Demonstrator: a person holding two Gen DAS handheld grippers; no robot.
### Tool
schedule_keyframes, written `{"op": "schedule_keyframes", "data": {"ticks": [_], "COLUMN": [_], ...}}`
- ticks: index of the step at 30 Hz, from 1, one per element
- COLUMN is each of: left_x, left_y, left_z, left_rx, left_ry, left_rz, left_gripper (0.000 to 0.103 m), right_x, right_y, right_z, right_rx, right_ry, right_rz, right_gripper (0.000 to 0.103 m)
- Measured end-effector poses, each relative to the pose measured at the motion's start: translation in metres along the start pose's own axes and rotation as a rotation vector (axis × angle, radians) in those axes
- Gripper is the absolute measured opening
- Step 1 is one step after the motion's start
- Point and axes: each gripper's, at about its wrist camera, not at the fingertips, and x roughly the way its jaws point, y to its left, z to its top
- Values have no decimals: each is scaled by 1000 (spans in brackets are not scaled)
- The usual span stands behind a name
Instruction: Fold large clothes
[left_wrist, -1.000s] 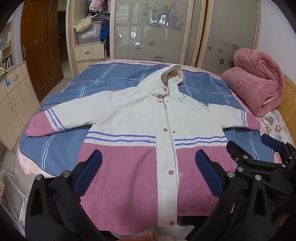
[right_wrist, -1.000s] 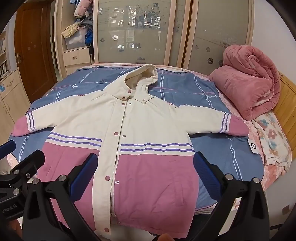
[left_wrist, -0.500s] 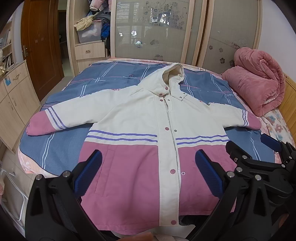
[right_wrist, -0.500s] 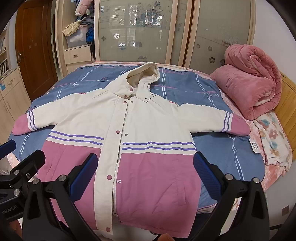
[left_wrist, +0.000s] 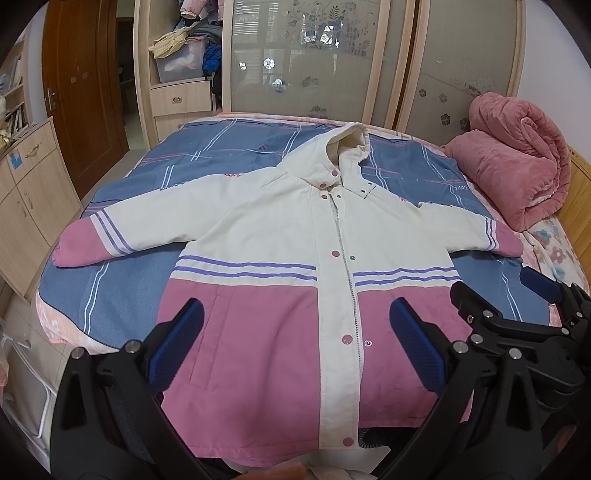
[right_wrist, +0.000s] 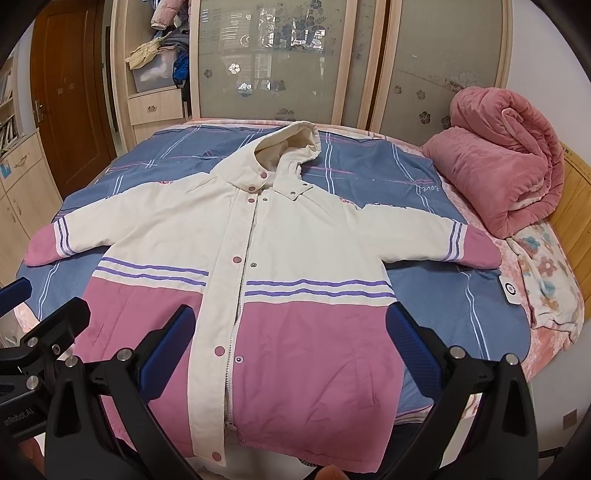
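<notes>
Across the blue plaid-striped bed (left_wrist: 122, 295), a cream-and-pink hooded padded jacket (left_wrist: 295, 258) is spread flat, front up, hood toward 12 o'clock and both sleeves stretched out to 9 and 3 o'clock. In the left wrist view, the left gripper (left_wrist: 295, 343) is held above the jacket's pink hem at 6 o'clock, its blue-padded fingers (left_wrist: 177, 345) spread wide with nothing between them and no cloth touched. In the right wrist view, the right gripper (right_wrist: 286, 341) is likewise held wide apart over the hem, gripping nothing; the snap placket is seen just inside its left finger. A rolled pink plush blanket (left_wrist: 513, 166) is seen at 2 o'clock on the bed, near the right cuff but apart from it.

Compared with a second ago, the jacket lies unchanged; both views are framed very slightly lower and closer, so the hem fills a little more of the bottom.

The jacket's lower hem corners are hidden behind the gripper frames. A coiled dark object under the hem at 6 o'clock cannot be identified. The bed's near edge is cut off.
</notes>
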Motion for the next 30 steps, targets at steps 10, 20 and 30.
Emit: {"op": "schedule_keyframes", "data": {"ticks": [10,20,30], "left_x": [1,5,6], "left_y": [1,1,2], "left_z": [-1,-2,-2], "left_rx": [-1,-1,-2], "left_ry": [4,10,13], "left_rz": [1,1,2], "left_gripper": [101,101,101], "right_x": [0,3,3], "right_y": [0,0,0], "right_z": [0,-2,-1], "right_rx": [1,2,1], "right_ry": [3,7,8], "right_rz": [2,1,1], "right_gripper": [102,102,102]}}
